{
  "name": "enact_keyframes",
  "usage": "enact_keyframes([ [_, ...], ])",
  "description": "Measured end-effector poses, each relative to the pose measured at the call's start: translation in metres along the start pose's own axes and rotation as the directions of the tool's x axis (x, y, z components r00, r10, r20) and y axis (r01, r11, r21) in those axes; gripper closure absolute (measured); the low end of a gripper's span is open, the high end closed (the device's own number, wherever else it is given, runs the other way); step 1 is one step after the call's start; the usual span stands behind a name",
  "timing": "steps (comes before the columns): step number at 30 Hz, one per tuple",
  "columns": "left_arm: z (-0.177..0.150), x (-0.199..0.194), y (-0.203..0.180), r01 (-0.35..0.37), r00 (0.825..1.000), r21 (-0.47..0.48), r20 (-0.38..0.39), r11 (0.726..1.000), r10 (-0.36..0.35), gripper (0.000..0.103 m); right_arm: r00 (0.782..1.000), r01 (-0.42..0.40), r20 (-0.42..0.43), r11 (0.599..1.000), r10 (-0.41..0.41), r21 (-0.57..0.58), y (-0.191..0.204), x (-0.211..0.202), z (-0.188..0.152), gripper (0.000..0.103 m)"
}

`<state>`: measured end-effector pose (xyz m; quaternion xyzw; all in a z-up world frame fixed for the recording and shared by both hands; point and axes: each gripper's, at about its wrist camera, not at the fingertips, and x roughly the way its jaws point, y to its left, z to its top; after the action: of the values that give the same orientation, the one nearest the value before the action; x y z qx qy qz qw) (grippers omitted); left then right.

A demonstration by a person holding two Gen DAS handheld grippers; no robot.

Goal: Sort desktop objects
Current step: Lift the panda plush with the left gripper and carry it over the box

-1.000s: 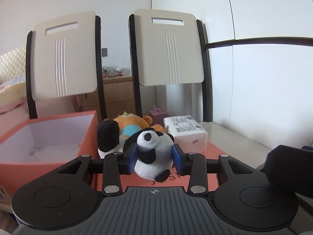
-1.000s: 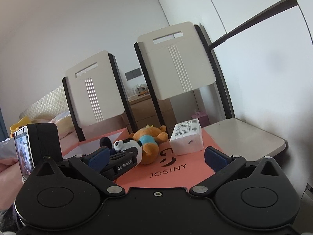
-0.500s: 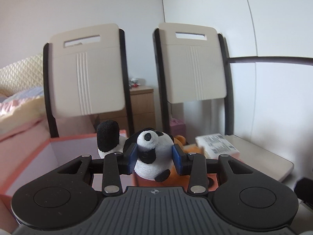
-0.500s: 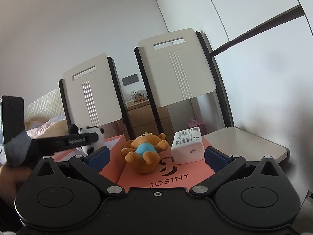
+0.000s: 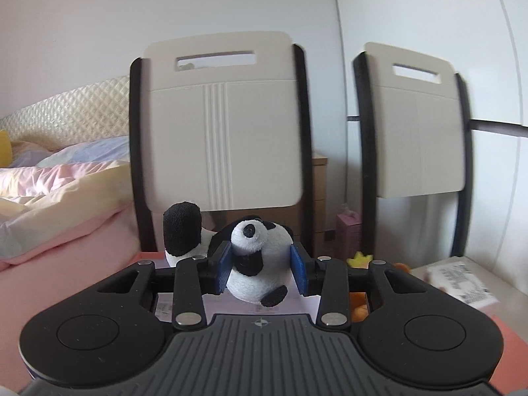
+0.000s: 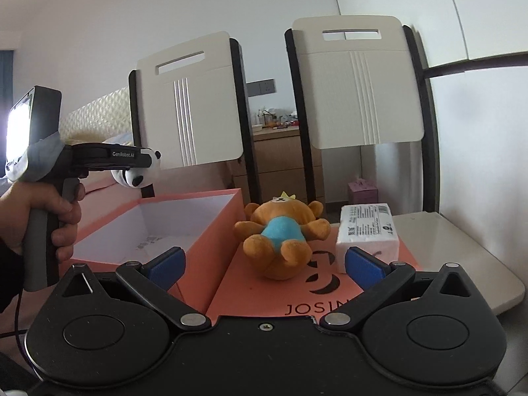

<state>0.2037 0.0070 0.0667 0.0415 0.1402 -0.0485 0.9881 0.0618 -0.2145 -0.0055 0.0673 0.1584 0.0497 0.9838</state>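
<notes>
While the small black-and-white plush panda (image 5: 255, 262) is pinched by the left gripper (image 5: 260, 265) above the open coral cardboard box (image 6: 211, 231), right gripper (image 6: 264, 262) fingers spread empty, an early release could drop it outside the rim.

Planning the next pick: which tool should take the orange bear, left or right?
Right, probably. The right tool is open and empty, with the orange bear lying just ahead between its fingers. The left tool is shut on the panda, held above the open box.
</notes>
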Motion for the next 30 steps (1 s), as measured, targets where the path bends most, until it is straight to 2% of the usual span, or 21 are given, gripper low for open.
enact_keyframes([
  [7,0.005,0.058,0.038,-0.059,0.996,-0.028,-0.061,0.998,0.058,0.061,0.999,-0.018,-0.043,1.000,0.017,-0.026,0.007,0.044,0.005,0.000],
  [12,-0.001,0.113,0.062,-0.099,0.979,-0.037,-0.185,0.994,0.091,0.061,0.992,-0.036,-0.122,0.999,0.038,0.020,-0.001,0.060,-0.011,0.000],
  [15,-0.008,0.147,0.078,-0.133,0.960,-0.063,-0.257,0.989,0.112,0.061,0.983,-0.046,-0.176,0.996,0.059,0.076,-0.007,0.065,-0.020,0.000],
  [17,-0.013,0.165,0.088,-0.148,0.948,-0.079,-0.294,0.986,0.118,0.061,0.978,-0.052,-0.198,0.996,0.065,0.072,-0.009,0.066,-0.024,0.000],
  [20,-0.023,0.183,0.095,-0.162,0.930,-0.052,-0.343,0.985,0.135,0.061,0.971,-0.060,-0.227,0.996,0.074,0.068,-0.013,0.068,-0.028,0.000],
  [25,-0.033,0.210,0.105,-0.179,0.877,-0.064,-0.462,0.982,0.130,0.060,0.962,-0.068,-0.254,0.988,0.102,0.140,-0.027,0.074,-0.028,0.000],
  [28,-0.041,0.222,0.109,-0.180,0.837,-0.063,-0.534,0.982,0.119,0.060,0.960,-0.079,-0.254,0.985,0.118,0.156,-0.032,0.075,-0.027,0.000],
  [30,-0.045,0.223,0.107,-0.185,0.827,-0.052,-0.547,0.981,0.126,0.060,0.961,-0.086,-0.250,0.985,0.122,0.153,-0.033,0.076,-0.026,0.000],
])
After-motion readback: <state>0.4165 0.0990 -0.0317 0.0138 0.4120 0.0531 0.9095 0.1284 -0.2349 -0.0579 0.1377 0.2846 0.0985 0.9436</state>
